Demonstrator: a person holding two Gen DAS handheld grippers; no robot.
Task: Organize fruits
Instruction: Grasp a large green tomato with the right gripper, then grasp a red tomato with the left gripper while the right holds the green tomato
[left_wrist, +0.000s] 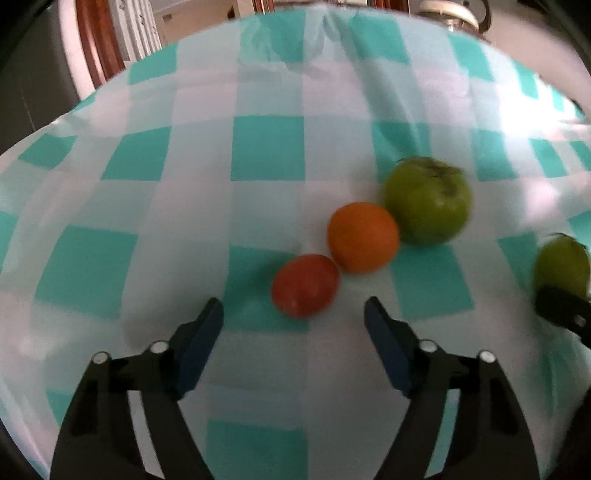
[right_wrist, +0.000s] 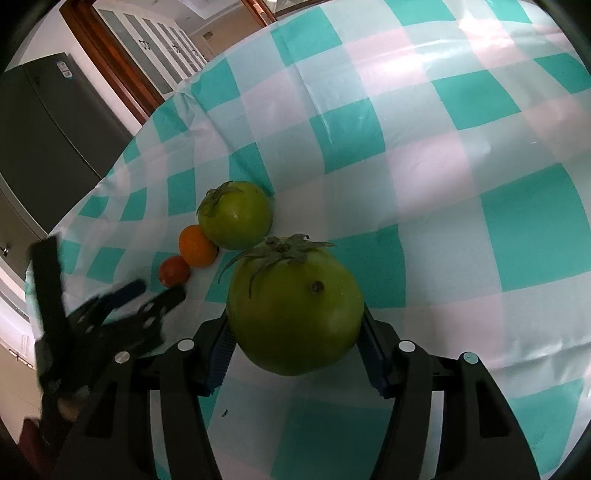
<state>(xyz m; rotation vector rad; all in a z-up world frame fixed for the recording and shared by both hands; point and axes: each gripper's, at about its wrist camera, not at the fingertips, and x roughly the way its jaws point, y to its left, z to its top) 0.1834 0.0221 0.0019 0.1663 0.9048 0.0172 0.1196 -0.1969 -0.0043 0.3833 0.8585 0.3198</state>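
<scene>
The right gripper (right_wrist: 295, 343) clamps a big green tomato (right_wrist: 295, 306) across its widest part, blue pads pressed to both flanks, stalk up. The left gripper (left_wrist: 293, 332) is empty, jaws half apart, the red tomato (left_wrist: 306, 285) just ahead at twelve o'clock and clear of both pads. From that red tomato a touching row runs towards one o'clock: an orange (left_wrist: 362, 236), then a second green tomato (left_wrist: 428, 199). The step looks like adding the held tomato to the row's green end. To do it well, lower it just beside the second green one, let it settle on the cloth before letting go, and keep the left gripper from nudging the row, since round fruit rolls easily. The tomatoes are smooth, glossy and slightly flattened, with dry, curling, spidery calyxes; the held one bears a small dark scar. The orange looks matte. The worktop (right_wrist: 461, 177) wears a sheeny, creased teal-and-white check cloth, likely slippery.
</scene>
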